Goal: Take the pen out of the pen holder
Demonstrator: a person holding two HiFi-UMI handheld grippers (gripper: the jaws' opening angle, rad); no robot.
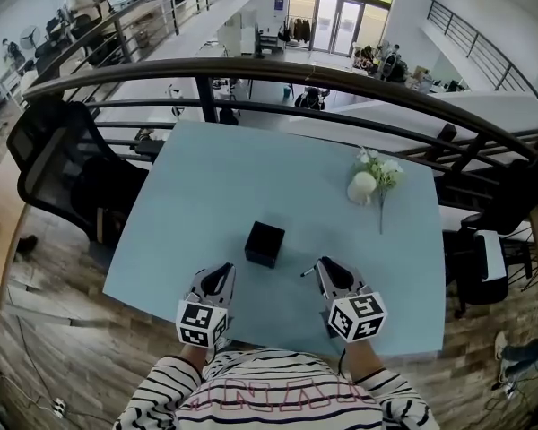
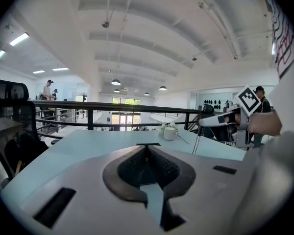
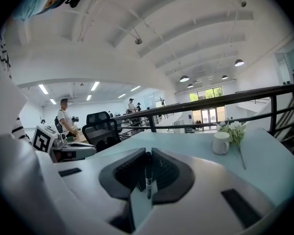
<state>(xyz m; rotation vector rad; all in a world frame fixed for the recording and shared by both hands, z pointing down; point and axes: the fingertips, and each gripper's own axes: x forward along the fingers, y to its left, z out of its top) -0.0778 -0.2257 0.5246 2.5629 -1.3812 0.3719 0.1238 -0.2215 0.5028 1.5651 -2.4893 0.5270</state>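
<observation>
Wide tabletop [image 1: 215,186] surrounds the pen holder [image 1: 264,244]; right fingers [image 3: 172,173] clench the pen [image 3: 148,177], left fingers [image 2: 131,168] clenched together.

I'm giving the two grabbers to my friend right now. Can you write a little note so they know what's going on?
Left gripper: jaws shut, empty, near the table's front edge.
Right gripper: jaws shut on the pen, just right of the pen holder.
Pen holder: black cube, upright mid-table, touched by neither gripper.
Done: the pen is out of the holder.
Left: probably just put the pen down on a bare part of the table.
</observation>
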